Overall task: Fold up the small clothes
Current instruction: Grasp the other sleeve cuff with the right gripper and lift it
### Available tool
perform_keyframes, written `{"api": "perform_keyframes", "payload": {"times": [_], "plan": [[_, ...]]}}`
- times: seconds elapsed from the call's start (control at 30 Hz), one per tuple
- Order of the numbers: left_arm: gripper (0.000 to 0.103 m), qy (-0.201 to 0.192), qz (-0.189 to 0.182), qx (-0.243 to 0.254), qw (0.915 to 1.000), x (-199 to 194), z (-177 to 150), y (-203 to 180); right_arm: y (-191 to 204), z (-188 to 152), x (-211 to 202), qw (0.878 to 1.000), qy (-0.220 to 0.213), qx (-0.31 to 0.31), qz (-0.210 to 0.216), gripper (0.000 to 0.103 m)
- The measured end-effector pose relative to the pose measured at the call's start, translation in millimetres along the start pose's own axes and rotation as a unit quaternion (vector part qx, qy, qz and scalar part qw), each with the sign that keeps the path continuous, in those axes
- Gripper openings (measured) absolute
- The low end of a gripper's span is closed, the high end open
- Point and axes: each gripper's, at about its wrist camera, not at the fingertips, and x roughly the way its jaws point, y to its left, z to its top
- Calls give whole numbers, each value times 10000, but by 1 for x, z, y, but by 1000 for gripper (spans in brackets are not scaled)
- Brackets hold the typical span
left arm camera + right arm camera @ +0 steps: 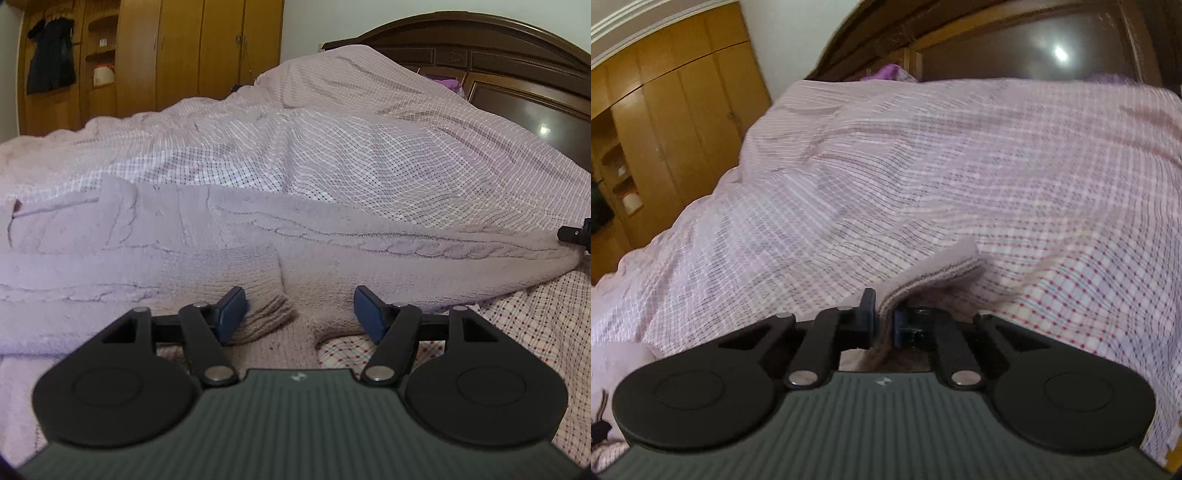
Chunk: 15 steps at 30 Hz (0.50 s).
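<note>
Lilac cable-knit sweater (258,236) spread flat across checked bedspread (369,147), ribbed cuff (266,314) lying between the left gripper (299,314)'s parted blue pads (231,314), neither pad pressing on it; far hem corner (934,273) pinched tight in the nearly closed right gripper (884,326). Judged at risk: hem slipping from so shallow a bite once lifted, thick knit dragging sideways; fold likely skewed if raised before the left side gripped anything.

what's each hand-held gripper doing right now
left hand-held gripper: open, astride the sweater, not gripping.
right hand-held gripper: closed on the sweater's edge.
</note>
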Motion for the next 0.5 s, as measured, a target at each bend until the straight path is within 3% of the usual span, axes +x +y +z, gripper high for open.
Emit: {"api": "perform_keyframes", "payload": {"times": [0.5], "plan": [[71,20,-38,-66,10000,4,-1,1,68,-14,-28,9888,-94,-1121,980,9]]}}
